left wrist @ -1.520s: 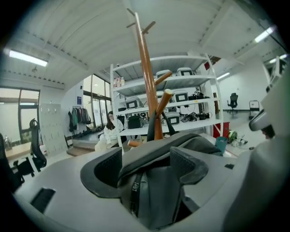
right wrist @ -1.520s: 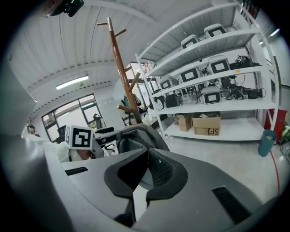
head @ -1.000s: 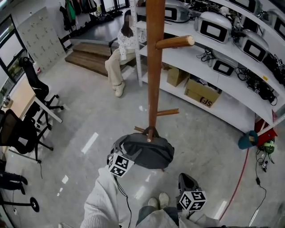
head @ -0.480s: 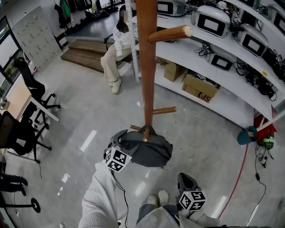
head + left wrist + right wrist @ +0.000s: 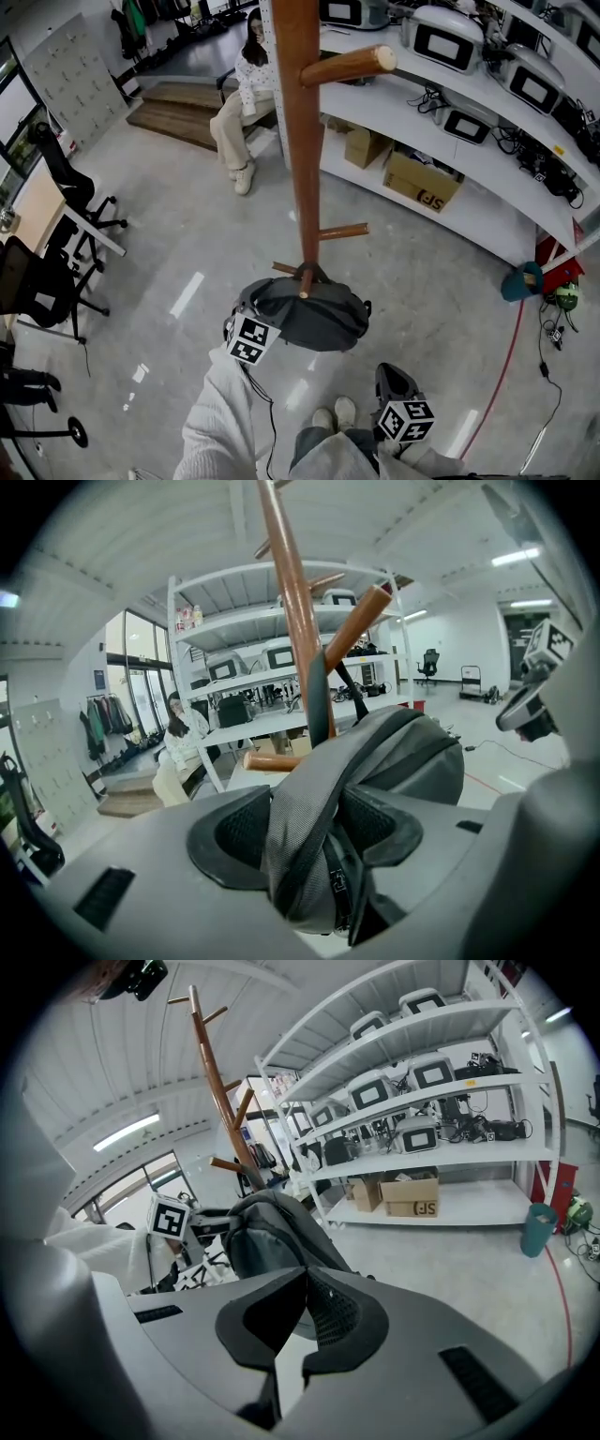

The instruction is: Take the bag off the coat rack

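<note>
Lab-like workroom: white shelves (image 5: 487,202) of identical devices (image 5: 448,42), office chairs (image 5: 64,173).

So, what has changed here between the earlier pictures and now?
The jaws of the left gripper have just been closing on the strap of the bag, which lies between them. The bag still hangs on its peg; the right gripper stays low, shut, empty.

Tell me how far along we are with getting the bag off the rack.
Done: the left claw has just been closing and now pinches the grey backpack by its strap. In hand: that grip. Left: the backpack hangs on the coat rack's lower peg; lift it clear. The right claw is shut, empty.
</note>
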Available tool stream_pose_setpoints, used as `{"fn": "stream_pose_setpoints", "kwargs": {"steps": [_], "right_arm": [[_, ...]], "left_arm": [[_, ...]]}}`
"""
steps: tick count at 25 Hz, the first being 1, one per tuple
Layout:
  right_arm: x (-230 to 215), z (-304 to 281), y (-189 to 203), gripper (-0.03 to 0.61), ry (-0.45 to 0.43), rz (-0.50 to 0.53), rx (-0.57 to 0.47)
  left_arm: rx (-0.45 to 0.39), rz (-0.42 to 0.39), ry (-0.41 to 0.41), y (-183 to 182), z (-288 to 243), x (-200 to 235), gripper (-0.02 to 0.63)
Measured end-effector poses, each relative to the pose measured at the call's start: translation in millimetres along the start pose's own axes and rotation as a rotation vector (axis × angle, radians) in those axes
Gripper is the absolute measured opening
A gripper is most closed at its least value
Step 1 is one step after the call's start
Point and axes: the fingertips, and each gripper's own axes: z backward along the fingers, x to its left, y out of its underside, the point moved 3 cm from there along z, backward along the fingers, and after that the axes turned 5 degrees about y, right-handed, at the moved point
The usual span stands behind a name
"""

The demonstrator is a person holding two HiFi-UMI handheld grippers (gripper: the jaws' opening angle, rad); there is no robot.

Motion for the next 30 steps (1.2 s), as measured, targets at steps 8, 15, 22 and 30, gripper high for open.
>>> {"fn": "stream_pose_setpoints", "kwargs": {"steps": [8, 15, 22, 30], "right_arm": [[1, -2, -3, 0.011, -0.006, 0.007, -0.003], [4, 2, -3, 0.011, -0.011, 0.002, -0.011], [-3, 9, -3, 0.011, 0.002, -0.012, -0.026], [-7, 14, -5, 0.011, -0.001, -0.018, -0.037]], "left_arm": [[-0.012, 0.055, -0.113, 2, 5, -12, 0.140], [0.041, 0.152, -0.119, 0, 12, -26, 0.108], [0.039, 0.371, -0.090, -10, 23, -53, 0.087], [-0.016, 0.579, -0.080, -31, 37, -69, 0.084]]}}
